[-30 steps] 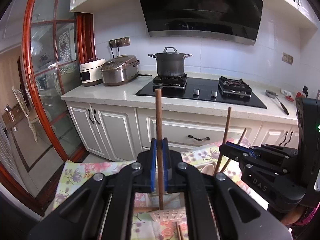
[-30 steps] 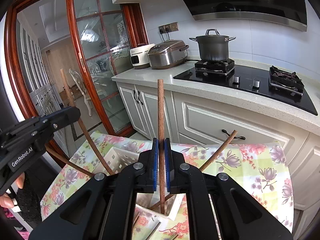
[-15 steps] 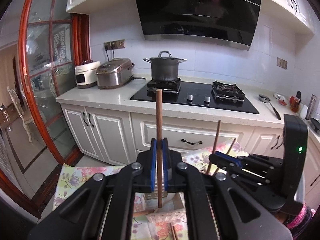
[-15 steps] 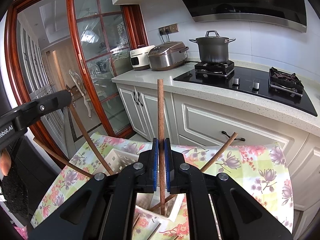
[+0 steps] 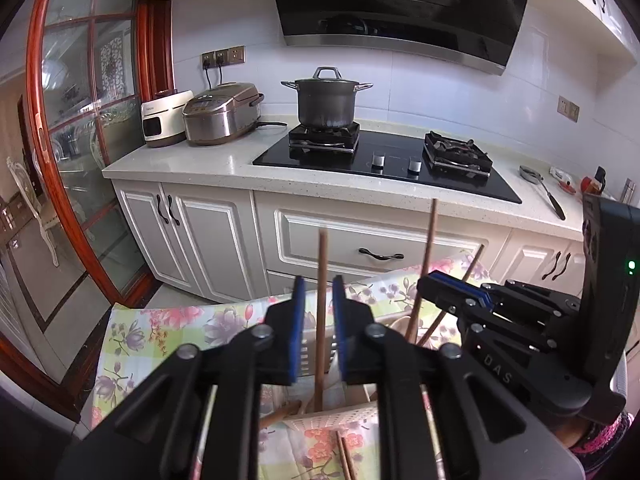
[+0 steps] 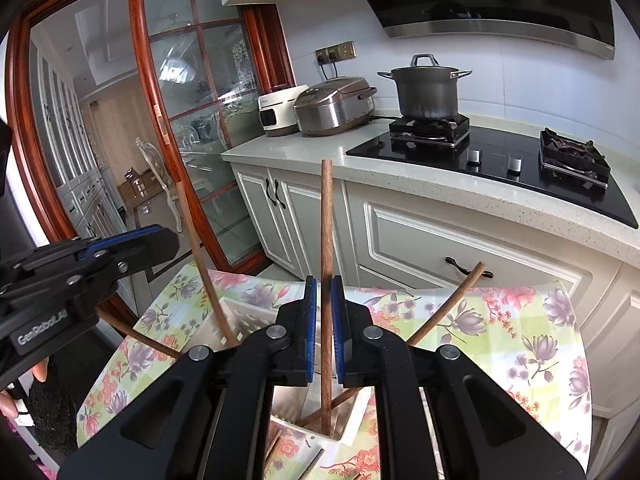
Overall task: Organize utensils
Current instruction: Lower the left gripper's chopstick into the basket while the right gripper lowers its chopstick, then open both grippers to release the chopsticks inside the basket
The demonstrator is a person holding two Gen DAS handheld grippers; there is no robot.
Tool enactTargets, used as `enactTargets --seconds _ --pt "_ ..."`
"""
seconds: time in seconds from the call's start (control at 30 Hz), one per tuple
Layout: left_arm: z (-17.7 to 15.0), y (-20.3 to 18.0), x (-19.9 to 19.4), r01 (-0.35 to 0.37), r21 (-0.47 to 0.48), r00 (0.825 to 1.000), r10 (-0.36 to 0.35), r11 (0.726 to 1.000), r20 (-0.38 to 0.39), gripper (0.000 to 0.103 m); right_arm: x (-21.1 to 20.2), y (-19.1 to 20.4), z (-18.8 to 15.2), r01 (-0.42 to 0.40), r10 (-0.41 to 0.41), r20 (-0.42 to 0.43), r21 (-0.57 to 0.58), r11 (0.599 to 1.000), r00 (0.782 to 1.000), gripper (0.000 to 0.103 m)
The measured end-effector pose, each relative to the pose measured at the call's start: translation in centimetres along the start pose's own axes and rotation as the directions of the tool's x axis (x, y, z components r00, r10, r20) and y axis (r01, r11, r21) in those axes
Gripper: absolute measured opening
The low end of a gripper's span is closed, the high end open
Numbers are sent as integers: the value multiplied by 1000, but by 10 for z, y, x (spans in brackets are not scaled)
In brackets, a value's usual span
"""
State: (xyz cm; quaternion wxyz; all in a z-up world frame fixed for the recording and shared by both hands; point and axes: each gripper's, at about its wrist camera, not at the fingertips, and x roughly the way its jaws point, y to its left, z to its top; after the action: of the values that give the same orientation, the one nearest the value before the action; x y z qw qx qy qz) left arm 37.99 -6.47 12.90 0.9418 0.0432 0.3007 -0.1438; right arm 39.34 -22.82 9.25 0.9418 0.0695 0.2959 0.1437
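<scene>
As both chopsticks stand in the white holder, the left gripper and right gripper are opening, letting go; next, withdraw cleanly upward.

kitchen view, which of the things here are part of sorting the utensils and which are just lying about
Part of the job:
- left tool, jaws opening around an upright chopstick
- right tool, jaws opening around another chopstick
- white slotted holder on the floral cloth

Just lying about:
- pot
- rice cooker
- ladle
</scene>
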Motion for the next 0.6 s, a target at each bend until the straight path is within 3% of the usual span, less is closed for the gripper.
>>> enactTargets --seconds 0.2,0.4,0.6 --pt "-2 5 -14 -38 -12 998 39 999 42 44 -10 -5 0 1 -2 15 11 1000 1000 31" --pt "-16 8 -33 -68 -27 995 70 997 72 65 -36 -1 -2 14 -13 44 -11 1000 999 31" --pt "-43 1 -76 -106 -7 984 106 994 141 86 -83 9 -19 -5 7 83 -27 1000 997 34"
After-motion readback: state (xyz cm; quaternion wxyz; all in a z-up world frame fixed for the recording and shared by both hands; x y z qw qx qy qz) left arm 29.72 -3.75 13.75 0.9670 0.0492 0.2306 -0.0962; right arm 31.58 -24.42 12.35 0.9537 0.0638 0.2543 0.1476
